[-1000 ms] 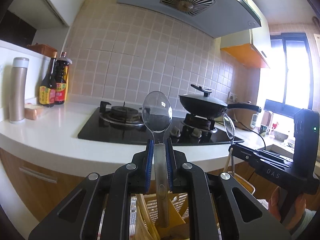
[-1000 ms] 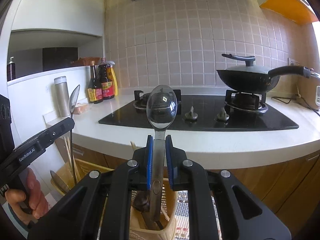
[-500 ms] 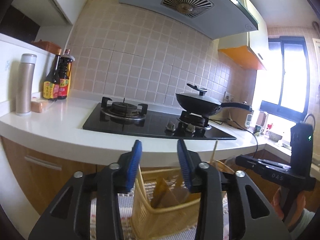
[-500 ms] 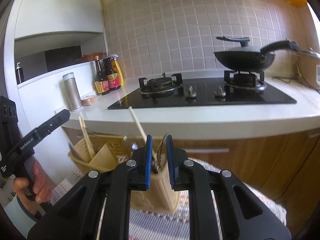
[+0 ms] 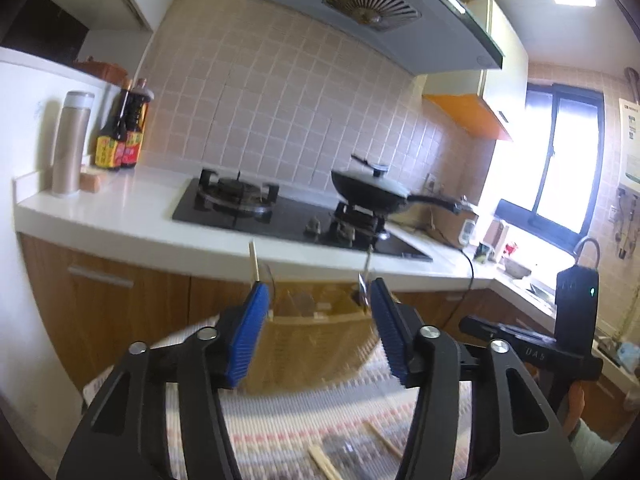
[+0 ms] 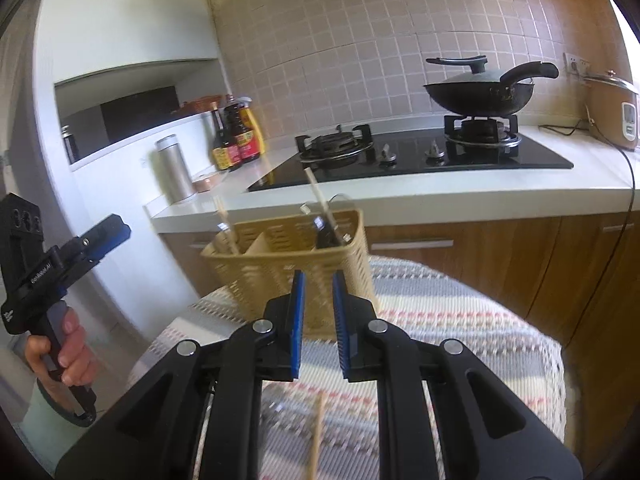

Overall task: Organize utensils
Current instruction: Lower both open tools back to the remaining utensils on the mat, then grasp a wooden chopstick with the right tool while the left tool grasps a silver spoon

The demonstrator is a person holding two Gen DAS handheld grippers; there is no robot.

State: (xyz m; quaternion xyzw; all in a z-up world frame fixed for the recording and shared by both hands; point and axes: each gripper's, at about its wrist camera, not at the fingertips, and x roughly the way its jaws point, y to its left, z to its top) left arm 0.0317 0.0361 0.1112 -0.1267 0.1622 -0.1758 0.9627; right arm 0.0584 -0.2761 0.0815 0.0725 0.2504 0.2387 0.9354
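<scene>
A tan woven utensil basket [image 6: 288,268] stands on a striped cloth [image 6: 460,320]; it also shows in the left wrist view [image 5: 316,340]. Chopsticks [image 6: 318,196] and spoon handles stick up out of its compartments. My left gripper [image 5: 316,332] is open and empty, in front of the basket. My right gripper [image 6: 319,316] is open a little and empty, just in front of the basket. Loose chopsticks [image 5: 324,462] lie on the cloth below my left gripper, and one chopstick [image 6: 316,436] lies under my right gripper.
Behind the basket runs a white counter [image 6: 440,196] with a black gas hob [image 6: 408,156] and a lidded wok [image 6: 480,92]. Sauce bottles [image 6: 236,136] and a steel flask [image 6: 174,176] stand at the left. A rice cooker [image 6: 612,112] is at the right. Wooden cabinets [image 6: 520,264] are below.
Both grippers held spoons upright a second ago; both have let go, with the spoons now in the basket. Both have drawn back from the basket, and the left has opened wide.
</scene>
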